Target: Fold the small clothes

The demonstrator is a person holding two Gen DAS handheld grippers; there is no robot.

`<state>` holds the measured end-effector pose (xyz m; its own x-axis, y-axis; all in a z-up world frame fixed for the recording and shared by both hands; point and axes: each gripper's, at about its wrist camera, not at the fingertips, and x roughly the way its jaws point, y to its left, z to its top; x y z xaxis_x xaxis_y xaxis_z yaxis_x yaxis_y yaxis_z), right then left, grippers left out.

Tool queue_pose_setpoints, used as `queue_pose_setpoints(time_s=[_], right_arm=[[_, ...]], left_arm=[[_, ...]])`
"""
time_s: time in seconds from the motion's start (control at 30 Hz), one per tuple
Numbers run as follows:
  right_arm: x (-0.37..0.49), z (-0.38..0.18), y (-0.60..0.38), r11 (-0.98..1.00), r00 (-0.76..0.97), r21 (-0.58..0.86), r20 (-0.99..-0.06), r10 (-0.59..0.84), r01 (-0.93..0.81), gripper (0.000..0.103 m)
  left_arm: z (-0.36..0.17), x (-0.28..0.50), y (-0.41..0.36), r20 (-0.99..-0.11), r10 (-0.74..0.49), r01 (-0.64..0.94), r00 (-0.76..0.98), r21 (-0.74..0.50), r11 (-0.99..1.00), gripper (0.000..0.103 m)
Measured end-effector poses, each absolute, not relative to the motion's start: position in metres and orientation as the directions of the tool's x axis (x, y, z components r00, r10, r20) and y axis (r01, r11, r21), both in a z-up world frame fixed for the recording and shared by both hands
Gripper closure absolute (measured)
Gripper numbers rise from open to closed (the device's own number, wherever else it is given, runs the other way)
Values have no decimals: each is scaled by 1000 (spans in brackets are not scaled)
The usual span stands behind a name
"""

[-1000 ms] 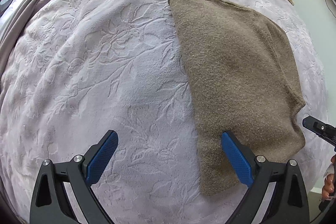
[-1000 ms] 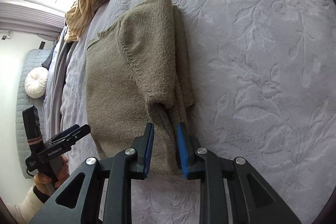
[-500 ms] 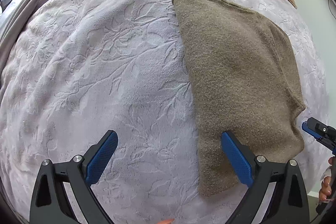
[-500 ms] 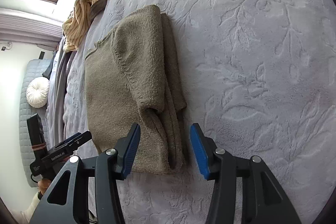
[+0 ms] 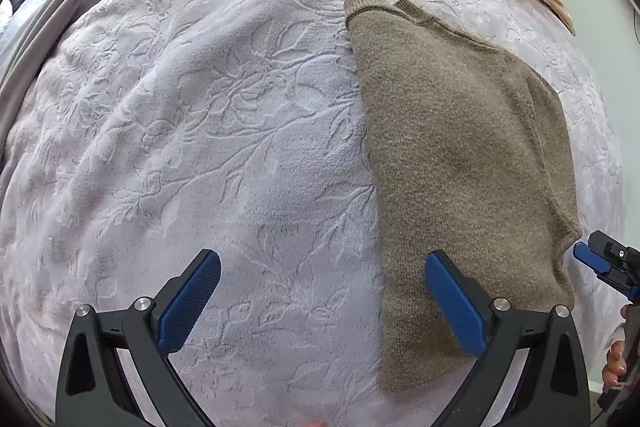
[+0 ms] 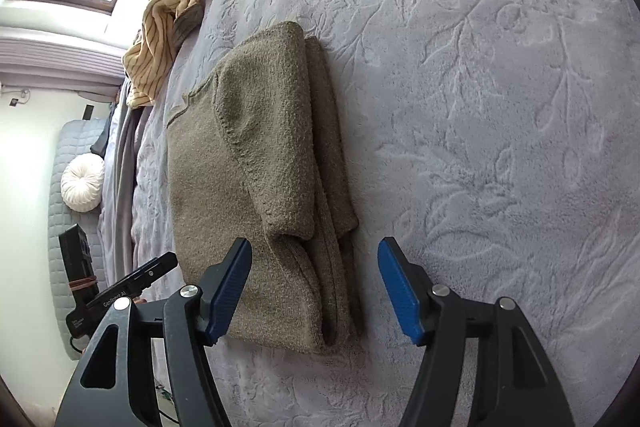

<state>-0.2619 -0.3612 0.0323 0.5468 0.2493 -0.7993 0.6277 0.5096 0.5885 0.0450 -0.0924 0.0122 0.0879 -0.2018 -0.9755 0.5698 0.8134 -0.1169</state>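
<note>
right claw [image 6: 314,289]: nearest thing in its own cam, pointing steeply down at the bed. Blue pads are spreading apart right now. The near folded edge of the sweater sits in the gap, but neither pad is pressing on it, so nothing's actually pinched.

left claw [image 5: 322,301]: aimed almost straight down, jaws spread wide and gripping nothing. Its left pad hangs over bare blanket; its right pad is over the near-left part of the sweater. Can't tell if that pad touches the knit or just floats above it.

hand [image 5: 616,359]: only a few fingertips show at the far right edge of the left cam, wrapped on the other claw's handle. The blue tip of the right claw pokes in just above them, beside the sweater's right edge.

sweater [image 6: 256,179]: olive-brown knit, lying flat on the bed and folded lengthwise into a long strip. A sleeve is laid back on top, with stacked layers visible along the right side. Ribbed collar at the far end.

blanket [image 5: 200,147]: pale lilac plush with an embossed leaf pattern, covers the whole bed under everything.

striped garment [image 6: 180,23]: cream with thin brown stripes, bunched in a heap at the far end of the bed, well beyond the sweater's collar.

round cushion [image 6: 82,183]: white, way back by the wall on the left of the right cam.
</note>
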Motion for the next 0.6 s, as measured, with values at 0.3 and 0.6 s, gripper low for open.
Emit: queue_pose_setpoints(time_s=[0.3, 0.6], right_arm=[[-226, 22, -384, 505, 576, 649, -753, 318, 570, 27], [-198, -8, -401, 469, 552, 687, -726, 411, 555, 26]], left_arm=[[9, 66, -118, -930, -366, 550, -38, -325, 769, 1], [-35, 73, -162, -902, -401, 527, -158, -421, 739, 1]])
